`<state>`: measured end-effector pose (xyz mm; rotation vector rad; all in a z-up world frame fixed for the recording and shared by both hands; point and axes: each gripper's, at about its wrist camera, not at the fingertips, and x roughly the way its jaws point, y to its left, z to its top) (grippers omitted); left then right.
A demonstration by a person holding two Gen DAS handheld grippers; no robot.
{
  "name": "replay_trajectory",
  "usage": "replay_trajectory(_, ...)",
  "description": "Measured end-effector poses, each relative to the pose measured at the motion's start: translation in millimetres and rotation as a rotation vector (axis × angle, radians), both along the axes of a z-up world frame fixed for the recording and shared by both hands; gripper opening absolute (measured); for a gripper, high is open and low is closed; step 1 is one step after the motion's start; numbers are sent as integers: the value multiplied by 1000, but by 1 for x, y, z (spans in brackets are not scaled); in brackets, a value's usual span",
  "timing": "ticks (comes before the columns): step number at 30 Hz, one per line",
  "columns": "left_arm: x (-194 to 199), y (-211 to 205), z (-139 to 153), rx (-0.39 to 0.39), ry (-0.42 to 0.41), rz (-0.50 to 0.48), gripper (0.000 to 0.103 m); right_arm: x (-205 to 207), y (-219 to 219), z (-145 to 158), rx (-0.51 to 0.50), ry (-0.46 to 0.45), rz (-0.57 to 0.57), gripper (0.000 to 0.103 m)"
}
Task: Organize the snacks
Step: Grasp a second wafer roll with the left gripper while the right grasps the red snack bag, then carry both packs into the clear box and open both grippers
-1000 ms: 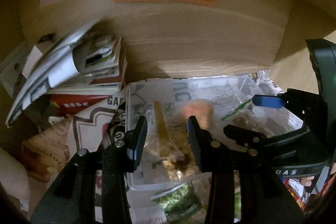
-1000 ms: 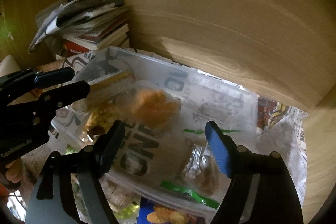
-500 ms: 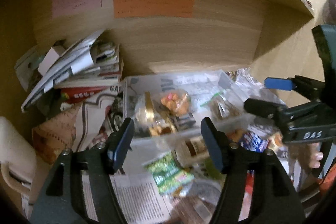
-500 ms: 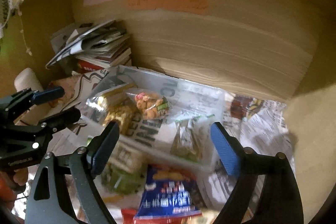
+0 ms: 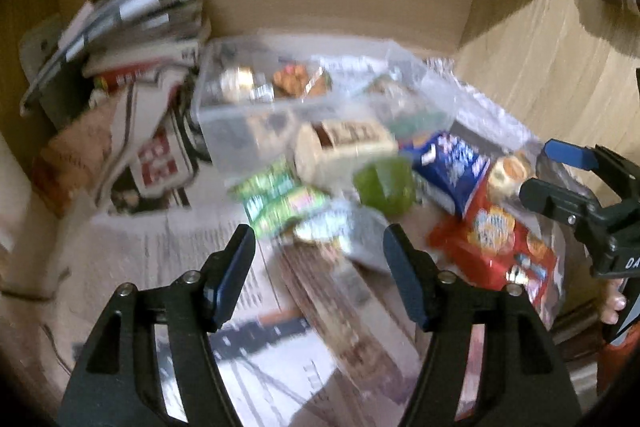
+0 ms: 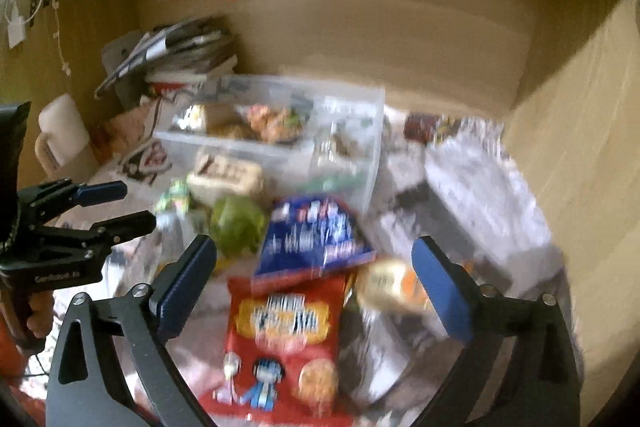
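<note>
- The left gripper [image 5: 319,259] hung with its jaws spread wide and nothing between them, above the green-and-white packets [image 5: 280,195] on the newspaper-covered desk [image 5: 160,267]
- The right gripper [image 6: 314,279] was likewise splayed and empty, poised over the red cookie bag [image 6: 280,339], probably the next pick since it lay nearest
- The clear plastic bin [image 6: 272,151] stood against the wooden back wall, already holding a few wrapped snacks, so it looked like the collecting place
- Loose in front of it lay a blue snack bag [image 6: 312,239], a green lump [image 6: 238,223] that may be a wrapped jelly (blur hid the detail) and a tan box [image 6: 226,175] touching the bin's front wall
- A stack of books and papers [image 5: 132,27] sat left of the bin, out of the way
</note>
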<state>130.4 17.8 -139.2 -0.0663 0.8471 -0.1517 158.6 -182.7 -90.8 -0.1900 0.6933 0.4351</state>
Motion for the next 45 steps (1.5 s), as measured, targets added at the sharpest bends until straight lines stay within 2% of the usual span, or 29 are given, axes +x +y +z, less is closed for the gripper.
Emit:
replay_trajectory(10, -20, -12, -29, 10, 43, 2, 66, -20, 2, -41, 6, 94, -8, 98)
replay_trajectory(14, -23, -8, -32, -6, 38, 9, 67, -19, 4, -55, 13, 134, -8, 98)
replay_trajectory(19, -28, -1, -32, 9, 36, 19, 67, -15, 5, -67, 32, 168, -9, 95)
replay_trajectory(24, -27, 3, -35, 41, 32, 42, 63, -14, 6, -67, 24, 152, -6, 76)
replay_trajectory(26, -26, -1, -35, 50, 19, 34, 47, -14, 7, -67, 15, 143, -1, 68)
replay_trajectory(27, -25, -3, -36, 60, 14, 33, 46, -15, 8, -67, 10, 136, 0, 65)
replay_trajectory(30, -25, -5, -35, 75, 1, 35, 45, -15, 7, -66, 9, 131, 4, 65)
replay_trajectory(34, -27, -5, -33, 54, 5, 34, 45, -20, 2, -61, 15, 120, 13, 65)
replay_trajectory(45, -44, 7, 11, 45, -103, 51, 45, -34, -18, -28, 54, 49, -4, 65)
